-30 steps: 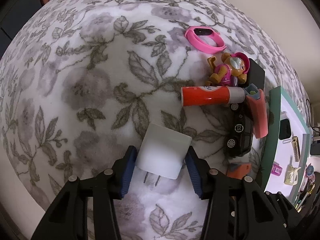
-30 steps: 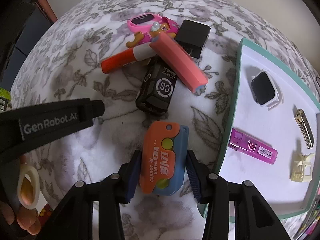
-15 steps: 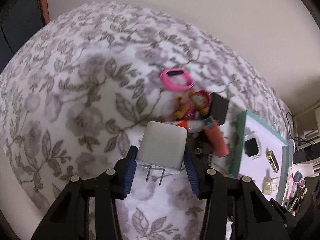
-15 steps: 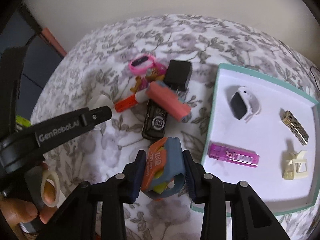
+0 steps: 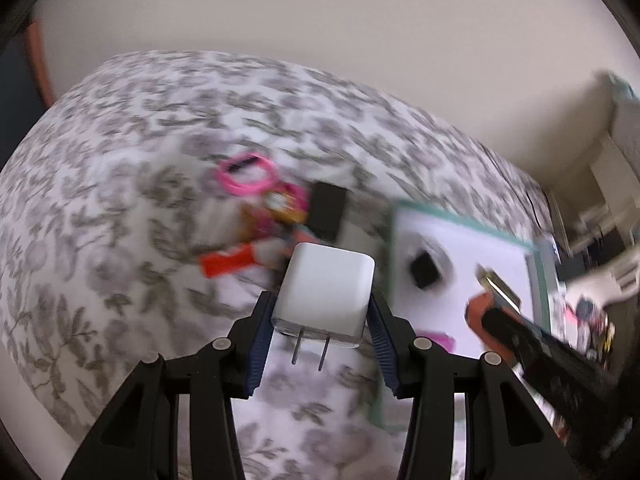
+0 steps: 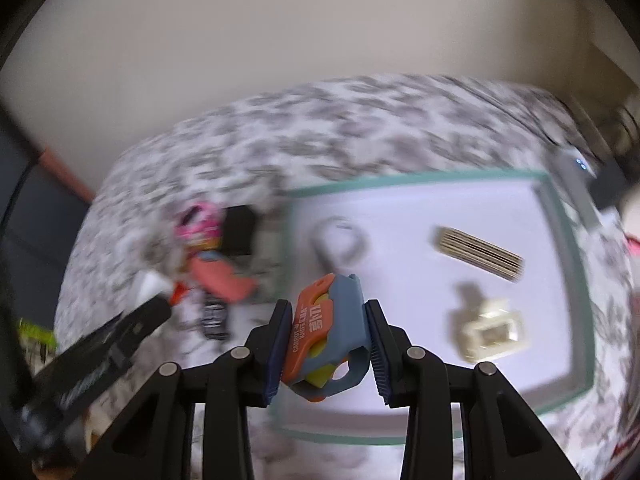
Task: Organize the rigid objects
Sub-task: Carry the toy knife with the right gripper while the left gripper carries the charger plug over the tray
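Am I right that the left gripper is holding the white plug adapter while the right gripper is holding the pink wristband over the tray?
Not quite: the right gripper holds the orange and blue carrot knife toy, as the right wrist view shows. The pink wristband lies on the floral cover. The left gripper does hold the white plug adapter.

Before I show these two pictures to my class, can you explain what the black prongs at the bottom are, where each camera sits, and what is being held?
They are hand-held grippers, one per hand, each with a camera looking along its fingers. In the left view, the left gripper clamps a white plug adapter. In the right view, the right gripper clamps an orange and blue toy knife. Below lie a floral cloth, a pile of toys, and a green-rimmed tray holding small items. Both pictures are blurred.
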